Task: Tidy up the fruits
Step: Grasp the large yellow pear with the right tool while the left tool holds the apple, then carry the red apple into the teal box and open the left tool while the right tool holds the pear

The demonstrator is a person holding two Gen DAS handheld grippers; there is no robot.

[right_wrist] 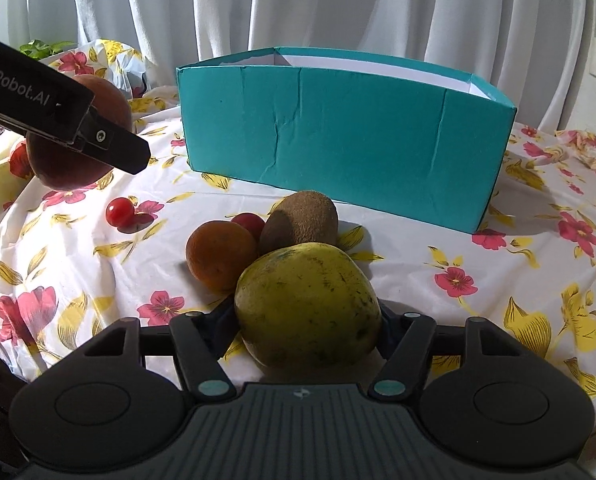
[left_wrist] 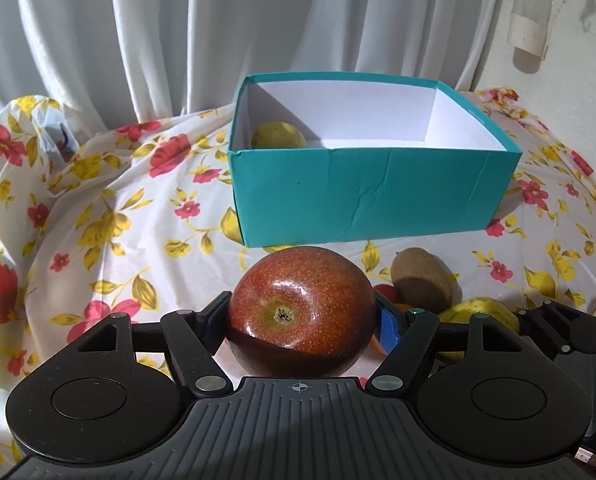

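My left gripper [left_wrist: 301, 320] is shut on a shiny red apple [left_wrist: 301, 304], held above the flowered cloth in front of the teal box [left_wrist: 369, 192]. In the right wrist view the same apple [right_wrist: 110, 96] shows at far left behind a black finger [right_wrist: 118, 148]. My right gripper [right_wrist: 307, 320] has its pads against both sides of a large yellow-green fruit [right_wrist: 305, 300] that sits low on the cloth. One yellow-green fruit [left_wrist: 278, 136] lies in the box's left corner.
An orange [right_wrist: 220, 254], a kiwi [right_wrist: 301, 220] and a small red fruit [right_wrist: 250, 222] crowd just beyond the held yellow fruit. A cherry tomato [right_wrist: 120, 211] lies alone to the left. White curtains hang behind the table. The cloth [right_wrist: 477, 280] is rumpled at the left.
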